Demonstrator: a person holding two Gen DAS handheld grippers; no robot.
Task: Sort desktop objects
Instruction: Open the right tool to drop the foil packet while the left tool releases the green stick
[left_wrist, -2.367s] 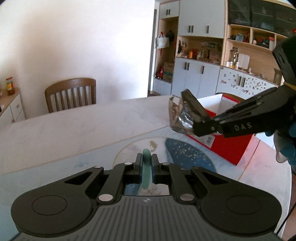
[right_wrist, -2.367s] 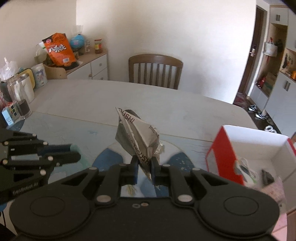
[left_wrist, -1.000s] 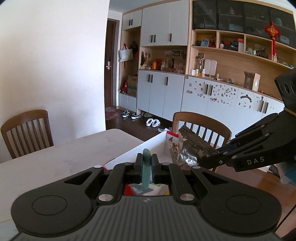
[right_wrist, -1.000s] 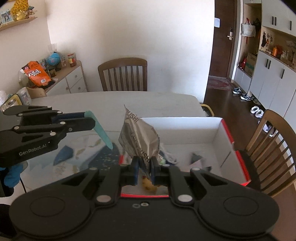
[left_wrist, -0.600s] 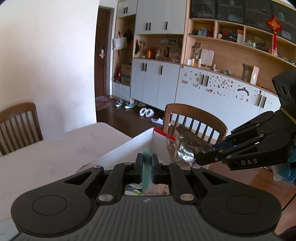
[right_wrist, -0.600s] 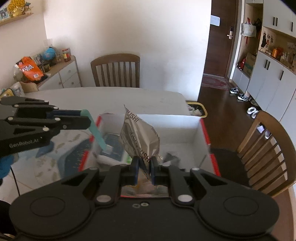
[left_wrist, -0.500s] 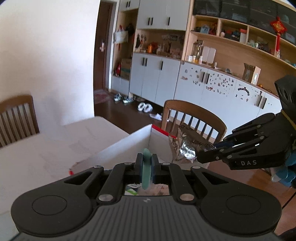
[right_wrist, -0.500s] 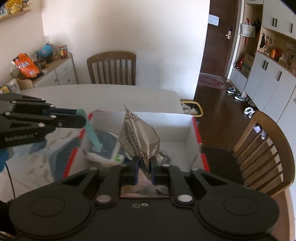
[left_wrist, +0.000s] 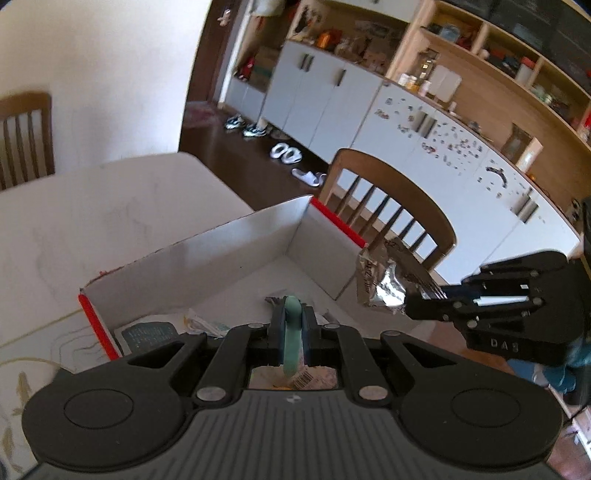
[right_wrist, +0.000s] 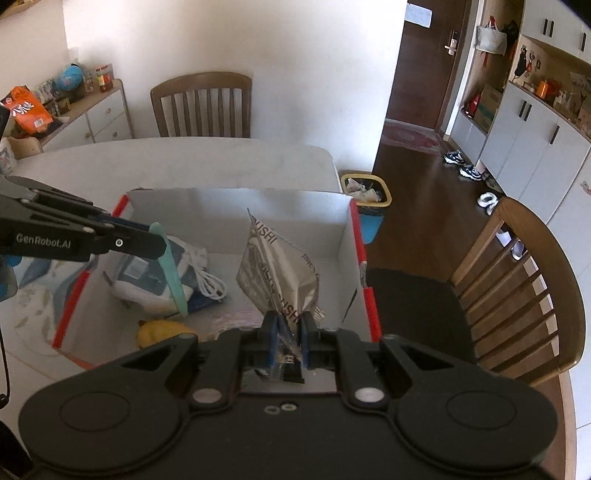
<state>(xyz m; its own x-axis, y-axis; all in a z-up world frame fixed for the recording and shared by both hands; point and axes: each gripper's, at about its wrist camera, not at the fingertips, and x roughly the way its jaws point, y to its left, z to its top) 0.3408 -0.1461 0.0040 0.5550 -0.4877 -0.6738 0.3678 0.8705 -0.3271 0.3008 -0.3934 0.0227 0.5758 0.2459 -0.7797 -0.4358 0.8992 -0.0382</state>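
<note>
While each hand-held gripper hangs over the box (right_wrist: 343, 236), left (right_wrist: 162, 243) clamps a green stick (right_wrist: 173, 273), right (right_wrist: 288, 325) a foil wrapper (right_wrist: 280, 273).

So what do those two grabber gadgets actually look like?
Both are matte black plastic. The left gripper has long linked bars with silver rivets and white "GenRobot.AI" lettering. The right gripper looks the same but reads "DAS". Blue pads line the fingers. A blue glove shows behind the right one.

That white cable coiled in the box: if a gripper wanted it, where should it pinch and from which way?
Probably from straight above, across the bundled loops of the white cable. It lies flat on the floor of the box, partly resting against a blue-and-white pack, so the walls block a sideways approach. Pinching several strands together should lift it whole.
</note>
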